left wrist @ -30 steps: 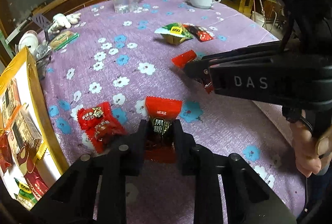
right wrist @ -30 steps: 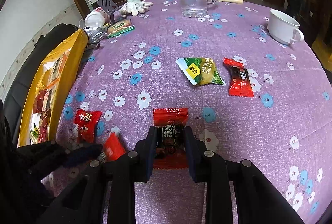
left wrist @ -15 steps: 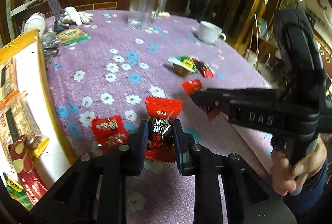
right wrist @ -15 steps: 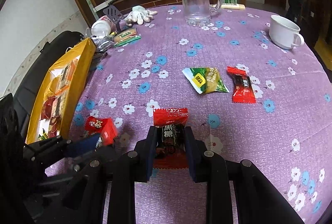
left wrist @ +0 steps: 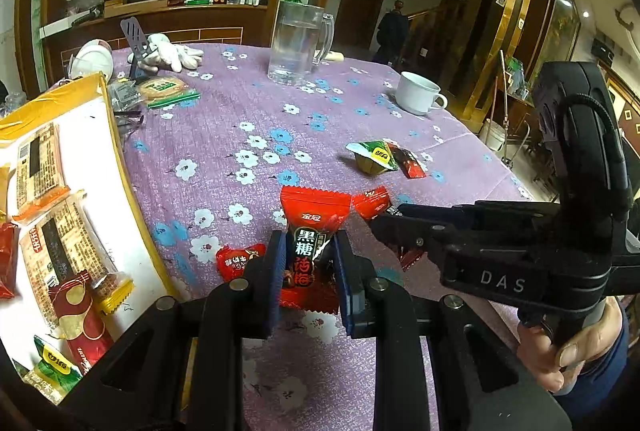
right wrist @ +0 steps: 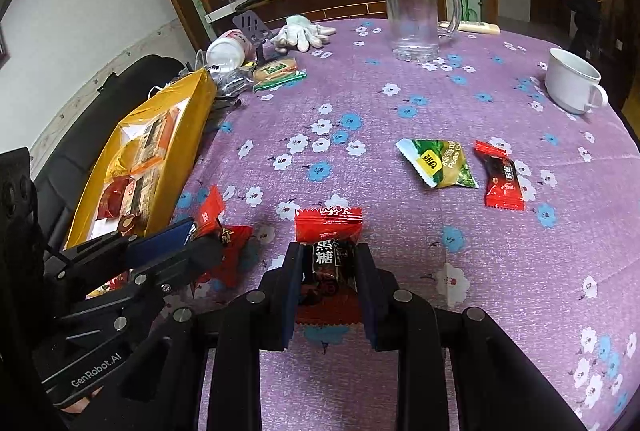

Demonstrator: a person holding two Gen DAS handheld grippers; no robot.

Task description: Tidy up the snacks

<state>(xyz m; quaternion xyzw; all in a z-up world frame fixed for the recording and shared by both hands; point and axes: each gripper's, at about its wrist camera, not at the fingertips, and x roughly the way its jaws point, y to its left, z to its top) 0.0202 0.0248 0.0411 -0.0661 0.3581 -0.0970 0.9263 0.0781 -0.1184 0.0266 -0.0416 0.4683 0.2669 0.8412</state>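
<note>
- Since a second ago our left tongs (left wrist: 307,273) have lifted and rolled toward the yellow box (left wrist: 120,167), carrying their red candy (left wrist: 310,231) clear of the bench (left wrist: 248,103); our right tongs (right wrist: 326,281) have barely shifted.
- Both tongs are closed, each on a red candy: the left pair grips its candy upright by the middle, the right pair (left wrist: 380,221) pinches a second candy (right wrist: 328,231) the same way, so each wrapper's ends hang free and nothing gets crushed.
- We judge the box, already holding several packets at the bench's left edge, to be the drop point, which explains the left tongs' turn that way.
- Loose on the cloth remain a small red packet (left wrist: 236,261) just beside the left tongs, a green packet (right wrist: 440,163) and another red candy (right wrist: 502,181) well off to the right.
- We'd drop the left candy first, as the right tongs sit close by and could collide.
</note>
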